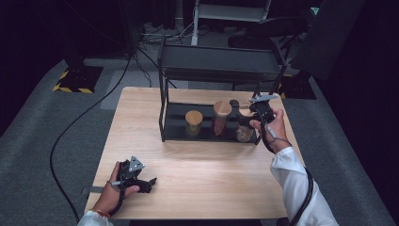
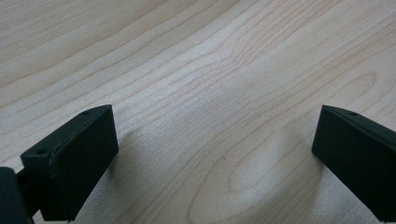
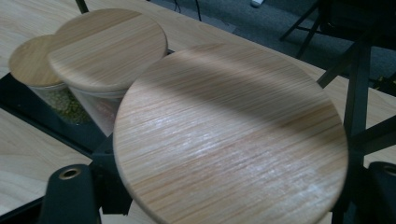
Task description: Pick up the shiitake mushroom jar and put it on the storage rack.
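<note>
three jars [image 1: 219, 117], one rack [image 1: 163, 94], two tongs [image 1: 150, 181]

light wood table [image 1: 197, 188], black two-tier rack [image 1: 216, 63] sat on it, grey carpet [image 1: 37, 141], black cable [image 1: 70, 127] trailed across floor, hazard-striped base [image 1: 77, 79]

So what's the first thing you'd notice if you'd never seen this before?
Probably the three jars with wooden lids lined up on the bottom shelf of the black rack at the back of the table. The right tool is shut on the jar at the right end, while the left tool rests open near the front left corner.
</note>
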A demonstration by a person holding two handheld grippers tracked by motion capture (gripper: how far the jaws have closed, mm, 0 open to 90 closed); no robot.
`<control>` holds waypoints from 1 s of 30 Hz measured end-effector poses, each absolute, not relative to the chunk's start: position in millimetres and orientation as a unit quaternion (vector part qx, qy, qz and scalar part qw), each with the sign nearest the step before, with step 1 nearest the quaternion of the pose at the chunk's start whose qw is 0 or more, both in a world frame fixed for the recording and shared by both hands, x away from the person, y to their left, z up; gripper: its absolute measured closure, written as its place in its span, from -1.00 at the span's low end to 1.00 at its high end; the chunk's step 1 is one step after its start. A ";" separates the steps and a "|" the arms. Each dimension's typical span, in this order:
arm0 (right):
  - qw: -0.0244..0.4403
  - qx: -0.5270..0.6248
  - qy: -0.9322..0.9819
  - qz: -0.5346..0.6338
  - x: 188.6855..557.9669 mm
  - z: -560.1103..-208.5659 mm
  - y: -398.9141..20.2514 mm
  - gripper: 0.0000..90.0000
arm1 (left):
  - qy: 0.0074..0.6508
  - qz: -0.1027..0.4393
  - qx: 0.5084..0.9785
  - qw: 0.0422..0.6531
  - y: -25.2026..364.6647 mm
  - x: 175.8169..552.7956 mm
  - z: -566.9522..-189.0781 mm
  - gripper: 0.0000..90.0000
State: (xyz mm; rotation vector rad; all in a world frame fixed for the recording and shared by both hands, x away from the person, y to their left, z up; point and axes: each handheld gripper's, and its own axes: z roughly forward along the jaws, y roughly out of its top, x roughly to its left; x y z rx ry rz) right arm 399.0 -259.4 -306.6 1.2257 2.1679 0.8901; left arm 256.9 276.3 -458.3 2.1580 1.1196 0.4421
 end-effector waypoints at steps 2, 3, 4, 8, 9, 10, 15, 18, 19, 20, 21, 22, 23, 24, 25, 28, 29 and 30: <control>0.246 0.451 0.794 0.324 403.0 -308.3 -258.7 -0.45 | 0.428 0.169 0.825 0.329 276.3 256.9 -458.4 -1.00; 0.246 0.452 0.795 0.323 405.2 -308.9 -258.4 -0.45 | 0.428 0.169 0.825 0.329 276.3 256.9 -458.4 -1.00; 0.245 0.454 0.794 0.322 407.2 -309.5 -258.0 -0.45 | 0.428 0.169 0.825 0.329 276.3 256.9 -458.4 -1.00; 0.243 0.463 0.791 0.317 414.0 -310.9 -254.7 -0.45 | 0.428 0.169 0.825 0.329 276.3 256.9 -458.3 -1.00; 0.243 0.466 0.790 0.316 415.5 -311.6 -254.2 -0.45 | 0.428 0.169 0.825 0.329 276.3 256.9 -458.4 -1.00; 0.244 0.466 0.790 0.316 416.9 -312.4 -254.0 -0.45 | 0.428 0.169 0.825 0.329 276.3 256.9 -458.4 -1.00; 0.244 0.470 0.788 0.313 422.2 -316.7 -251.3 -0.45 | 0.428 0.169 0.825 0.329 276.3 256.9 -458.4 -1.00; 0.244 0.472 0.788 0.312 425.1 -319.4 -249.8 -0.45 | 0.428 0.169 0.825 0.329 276.3 256.9 -458.4 -1.00; 0.243 0.474 0.786 0.313 426.2 -320.5 -249.6 -0.45 | 0.428 0.169 0.825 0.329 276.4 257.0 -458.3 -1.00; 0.241 0.476 0.785 0.314 427.3 -321.5 -249.5 -0.45 | 0.428 0.169 0.825 0.329 276.3 256.9 -458.4 -1.00; 0.241 0.477 0.785 0.314 428.2 -322.5 -249.1 -0.45 | 0.428 0.169 0.825 0.329 276.3 256.9 -458.3 -1.00; 0.242 0.477 0.785 0.314 428.8 -323.6 -248.7 -0.45 | 0.428 0.169 0.825 0.329 276.3 257.0 -458.3 -1.00; 0.243 0.477 0.784 0.315 429.2 -324.7 -248.3 -0.45 | 0.428 0.169 0.825 0.329 276.4 256.9 -458.4 -1.00; 0.243 0.477 0.784 0.315 429.9 -325.7 -248.2 -0.45 | 0.428 0.169 0.825 0.329 276.3 257.0 -458.3 -1.00; 0.243 0.477 0.783 0.316 430.3 -326.7 -247.9 -0.45 | 0.428 0.169 0.825 0.329 276.4 257.0 -458.3 -1.00; 0.240 0.479 0.783 0.317 432.2 -329.2 -247.2 -0.45 | 0.428 0.169 0.825 0.329 276.4 257.0 -458.4 -1.00; 0.240 0.479 0.783 0.317 432.6 -330.2 -246.9 -0.45 | 0.428 0.169 0.825 0.329 276.3 257.0 -458.4 -1.00; 0.239 0.479 0.783 0.317 433.1 -331.2 -246.9 -0.45 | 0.428 0.169 0.825 0.329 276.4 256.9 -458.4 -1.00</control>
